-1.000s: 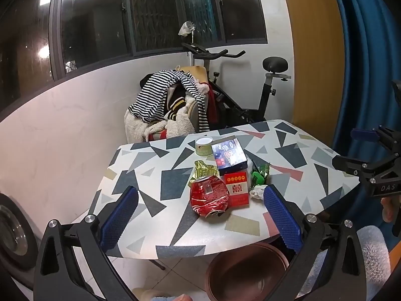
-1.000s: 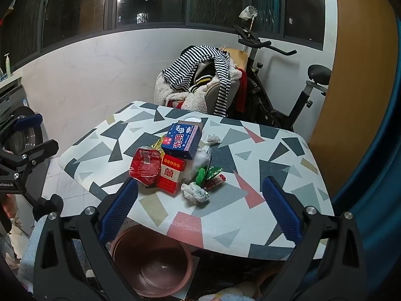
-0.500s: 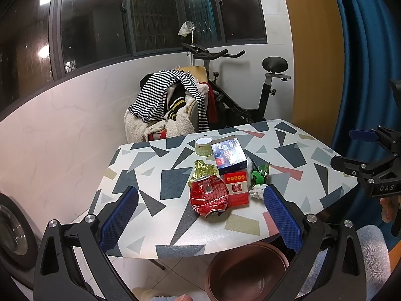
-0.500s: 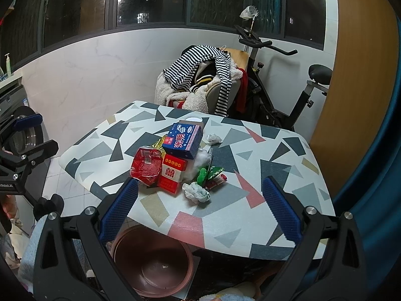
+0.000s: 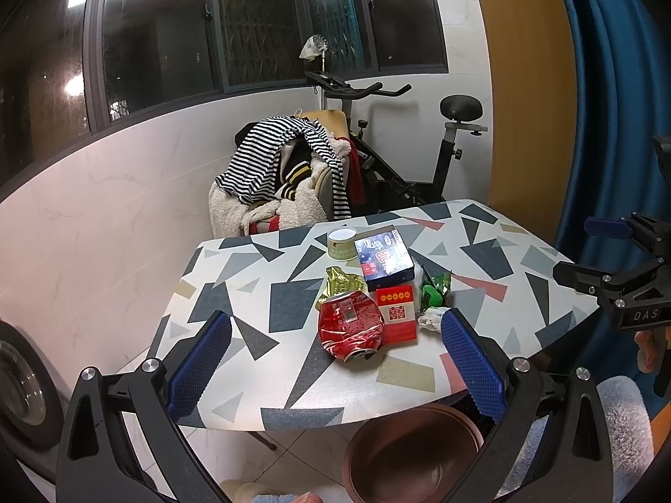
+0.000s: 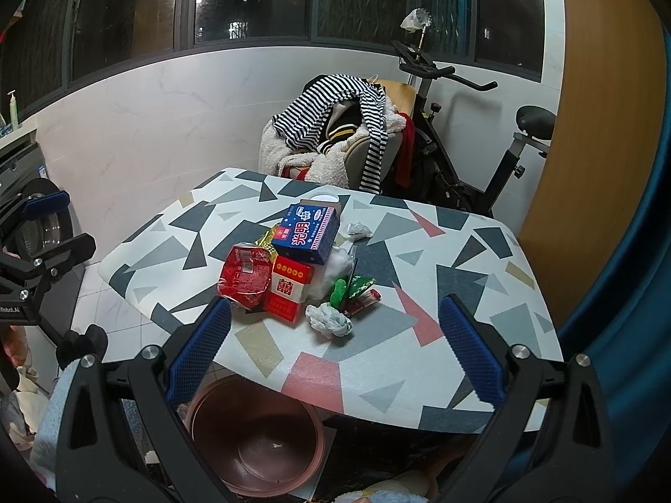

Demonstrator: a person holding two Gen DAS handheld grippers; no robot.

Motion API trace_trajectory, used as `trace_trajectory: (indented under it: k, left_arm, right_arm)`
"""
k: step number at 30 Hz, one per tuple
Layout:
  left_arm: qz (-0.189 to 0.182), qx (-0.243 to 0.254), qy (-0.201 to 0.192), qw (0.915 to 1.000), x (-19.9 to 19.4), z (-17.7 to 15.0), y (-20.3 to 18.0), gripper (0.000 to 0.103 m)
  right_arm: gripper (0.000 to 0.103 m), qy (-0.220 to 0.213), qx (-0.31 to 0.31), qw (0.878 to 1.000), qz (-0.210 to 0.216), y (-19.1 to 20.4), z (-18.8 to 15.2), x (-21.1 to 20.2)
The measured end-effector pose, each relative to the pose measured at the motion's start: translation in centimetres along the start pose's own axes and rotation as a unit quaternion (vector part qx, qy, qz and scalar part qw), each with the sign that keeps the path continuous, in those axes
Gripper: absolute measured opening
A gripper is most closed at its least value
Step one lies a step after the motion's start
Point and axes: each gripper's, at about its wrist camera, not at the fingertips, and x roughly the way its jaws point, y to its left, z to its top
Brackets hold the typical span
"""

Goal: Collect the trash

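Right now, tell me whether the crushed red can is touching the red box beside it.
Touching. In the left wrist view the crushed red can presses against the red box with no tabletop showing between them.

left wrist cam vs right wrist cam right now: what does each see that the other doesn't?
Only the left wrist view shows the open top of the paper cup and the crushed can's mouth. Only the right wrist view shows the small wrapper scrap behind the blue box, and a bottle on the far-left ledge. Both show the table, red box, crumpled tissue, brown basin below, and both grippers open and empty.
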Motion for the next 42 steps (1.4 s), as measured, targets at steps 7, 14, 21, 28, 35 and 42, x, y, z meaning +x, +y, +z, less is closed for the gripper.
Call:
trace_trajectory:
  k: [7, 14, 21, 28, 35, 42]
  left_arm:
    - [-0.001, 0.0, 0.0, 1.0, 0.16, -0.27, -0.14, 0.098]
    - [-0.002, -0.001, 0.0, 1.0, 0.11, -0.33, -0.16, 0.098]
    - [-0.001, -0.001, -0.001, 1.0, 0.14, -0.32, -0.21, 0.098]
    - [-0.002, 0.0, -0.002, 1.0, 0.09, -0.31, -0.19, 0.098]
    - [-0.002, 0.0, -0.001, 1.0, 0.14, -0.32, -0.33, 0.098]
    - [-0.047, 0.005, 0.005, 0.9989, 0.76, -0.53, -0.4, 0.098]
  right_arm:
    - [0.098, 0.0, 0.001, 1.0, 0.0, -0.17, -0.27, 0.11]
    - [0.098, 0.001, 0.001, 1.0, 0.0, -0.18, -0.17, 0.12]
    - [0.098, 0.001, 0.0, 1.0, 0.0, -0.17, -0.05, 0.14]
    - [0.098, 0.001, 0.002, 1.0, -0.001, -0.17, -0.11, 0.1]
    - [0.098, 0.0, 0.002, 1.0, -0.001, -0.15, -0.47, 0.05]
    - [0.098, 0.001, 0.005, 1.0, -0.001, -0.33, -0.71, 0.26]
